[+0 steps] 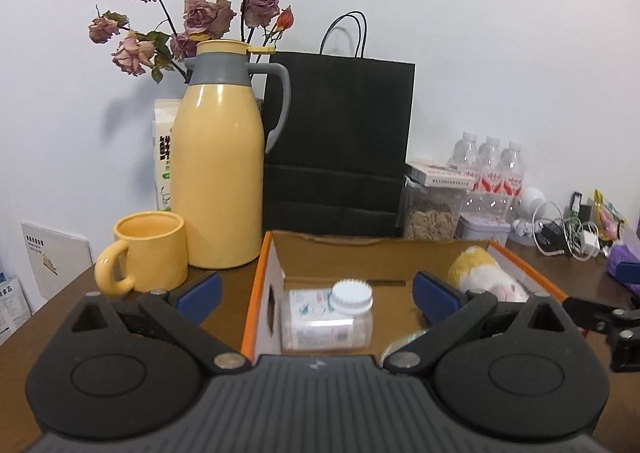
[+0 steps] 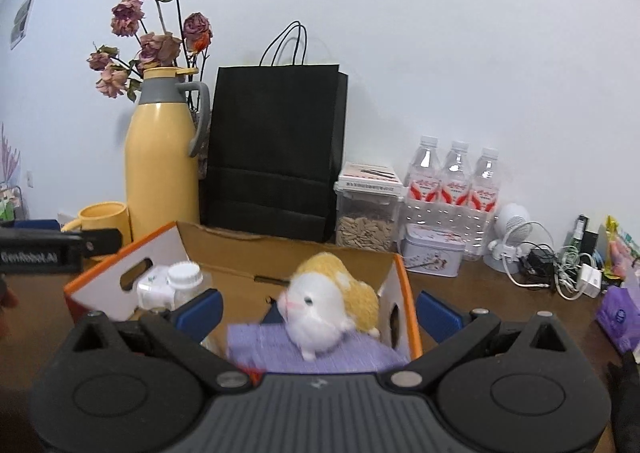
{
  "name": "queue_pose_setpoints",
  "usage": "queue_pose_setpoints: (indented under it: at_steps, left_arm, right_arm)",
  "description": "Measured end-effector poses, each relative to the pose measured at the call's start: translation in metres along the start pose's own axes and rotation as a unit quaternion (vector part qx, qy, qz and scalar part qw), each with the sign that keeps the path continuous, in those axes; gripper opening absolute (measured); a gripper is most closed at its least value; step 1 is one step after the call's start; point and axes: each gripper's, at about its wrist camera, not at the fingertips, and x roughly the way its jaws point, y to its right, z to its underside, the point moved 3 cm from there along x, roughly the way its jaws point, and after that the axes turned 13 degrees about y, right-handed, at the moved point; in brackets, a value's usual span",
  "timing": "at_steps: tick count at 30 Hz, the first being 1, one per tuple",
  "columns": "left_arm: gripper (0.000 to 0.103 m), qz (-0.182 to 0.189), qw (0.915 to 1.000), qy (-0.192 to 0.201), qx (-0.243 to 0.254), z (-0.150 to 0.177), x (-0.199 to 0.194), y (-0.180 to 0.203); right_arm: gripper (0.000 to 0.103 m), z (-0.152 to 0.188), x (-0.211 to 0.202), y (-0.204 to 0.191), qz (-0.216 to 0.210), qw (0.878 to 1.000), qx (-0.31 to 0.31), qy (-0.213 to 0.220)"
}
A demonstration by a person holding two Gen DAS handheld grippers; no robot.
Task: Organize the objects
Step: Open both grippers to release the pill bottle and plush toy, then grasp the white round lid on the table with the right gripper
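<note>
An open cardboard box (image 1: pixel 262 285) with orange edges stands on the brown table (image 1: pixel 56 317), and both grippers are held at its near side with nothing between their fingers. The left gripper (image 1: pixel 318 293) has its jaws spread wide: its left blue pad (image 1: pixel 200 295) is outside the left wall of the box, and the right pad is above the inside of the box. Between these jaws, a little beyond the fingertips, a clear bottle with a white ribbed cap (image 1: pixel 326 319) lies on its side on the box floor, not touched by either pad. At 2 o'clock from this bottle a yellow and white plush hamster (image 1: pixel 486 277) rests in the right part of the box. The right gripper (image 2: pixel 318 311) is also released, its jaws far apart. In its view the plush hamster (image 2: pixel 330 307) is between the two pads, free of both, and it lies on a purple pack (image 2: pixel 312 353) in the box (image 2: pixel 224 249). The capped bottle (image 2: pixel 172 285) is at 10 o'clock from the hamster, near the left wall with the handle hole. Behind the box, at 12 o'clock, stands a black paper bag (image 2: pixel 276 149), and at 10 o'clock a yellow thermos jug (image 2: pixel 162 157) with a yellow mug (image 1: pixel 150 251) beside it.
</note>
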Motion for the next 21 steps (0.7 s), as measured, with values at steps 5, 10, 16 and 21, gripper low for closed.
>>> queue_pose_setpoints:
  at_steps: [5,10,16,21]
  left_arm:
    - [0.103,0.002,0.9996,-0.021,0.019,0.016,-0.016,-0.003]
    - [0.103,0.004,0.9981,-0.055,0.028,0.033,-0.026,-0.009]
    - [0.103,0.001,0.9961,-0.084,0.028,0.047,-0.037,-0.015]
    - [0.103,0.03,0.9946,-0.089,0.042,0.053,-0.046,-0.002]
  right_arm:
    - [0.103,0.024,-0.024,0.008,0.004,1.0,0.006,-0.014]
    - [0.103,0.054,-0.039,0.013,0.013,0.998,0.011,-0.052]
    - [0.103,0.076,-0.058,0.008,0.005,0.997,0.025,-0.08]
    - [0.102,0.073,-0.071,-0.008,-0.046,0.996,0.049,-0.057]
